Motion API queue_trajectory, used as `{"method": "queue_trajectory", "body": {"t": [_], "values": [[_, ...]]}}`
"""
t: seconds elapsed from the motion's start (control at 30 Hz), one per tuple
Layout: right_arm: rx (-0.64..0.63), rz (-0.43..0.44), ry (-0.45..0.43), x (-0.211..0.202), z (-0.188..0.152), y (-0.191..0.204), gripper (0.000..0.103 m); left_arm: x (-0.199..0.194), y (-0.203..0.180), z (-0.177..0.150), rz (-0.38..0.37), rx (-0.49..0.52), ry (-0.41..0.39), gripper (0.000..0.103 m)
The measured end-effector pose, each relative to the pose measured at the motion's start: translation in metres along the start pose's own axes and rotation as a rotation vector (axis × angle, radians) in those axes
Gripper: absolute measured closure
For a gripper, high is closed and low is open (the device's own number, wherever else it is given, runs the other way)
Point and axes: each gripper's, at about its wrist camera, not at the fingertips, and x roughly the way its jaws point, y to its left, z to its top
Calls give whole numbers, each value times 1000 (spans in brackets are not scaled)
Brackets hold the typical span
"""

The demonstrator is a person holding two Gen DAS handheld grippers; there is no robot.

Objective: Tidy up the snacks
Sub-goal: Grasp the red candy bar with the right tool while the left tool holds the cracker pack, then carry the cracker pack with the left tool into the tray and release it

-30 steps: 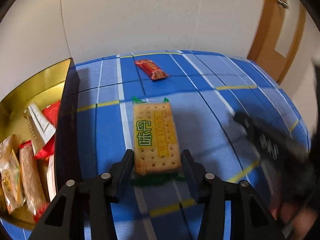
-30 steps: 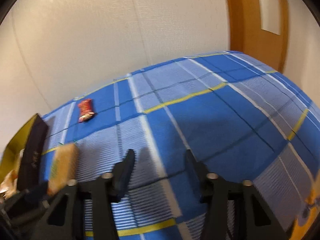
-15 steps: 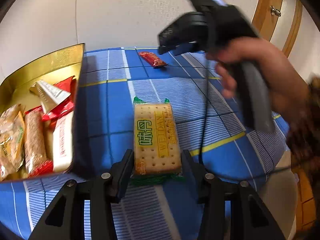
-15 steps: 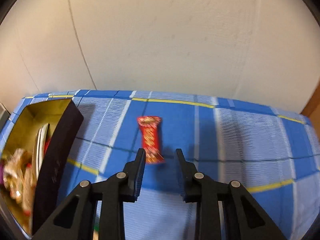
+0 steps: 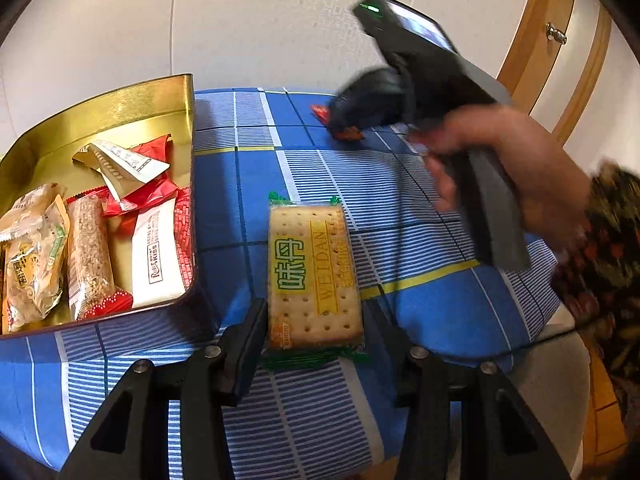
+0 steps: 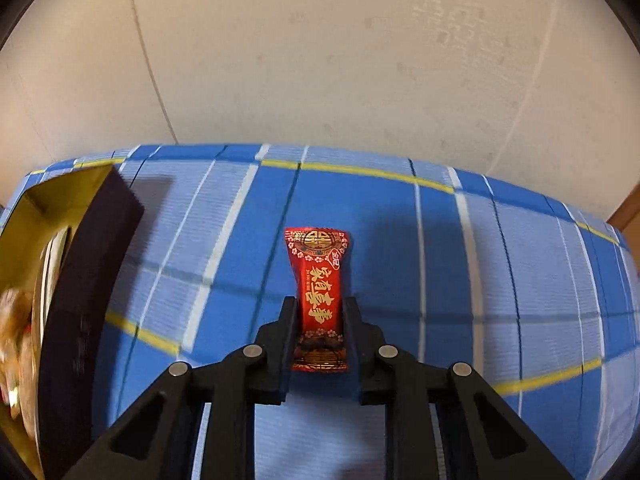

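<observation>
The left gripper (image 5: 314, 334) points steeply down, its jaws partly apart with a cracker packet (image 5: 312, 276) gripped between the pads. The right gripper (image 6: 320, 320) (seen blurred from the left wrist, with the person's hand (image 5: 516, 168) wrapped round its handle) also tilts down; its jaws have just been closing and now pinch a red candy (image 6: 320, 296)

Checked tablecloth (image 6: 520, 280); wooden door (image 5: 560, 40)

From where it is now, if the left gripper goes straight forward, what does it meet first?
Probably the blue checked tablecloth, since the left gripper, already holding the cracker packet, points steeply down; depth is unclear.
</observation>
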Motion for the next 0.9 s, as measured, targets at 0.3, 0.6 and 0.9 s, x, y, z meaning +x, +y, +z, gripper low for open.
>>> {"method": "queue_trajectory", "body": {"t": [0.3, 0.6, 0.9], "values": [[123, -65, -31, -49, -78, -25, 81, -8, 8, -12, -16, -6, -25, 54], [278, -79, -141, -83, -136, -34, 81, -23, 17, -26, -62, -4, -36, 55], [410, -32, -235, -92, -155, -43, 81, -49, 1, -25, -98, 35, -96, 55]]}}
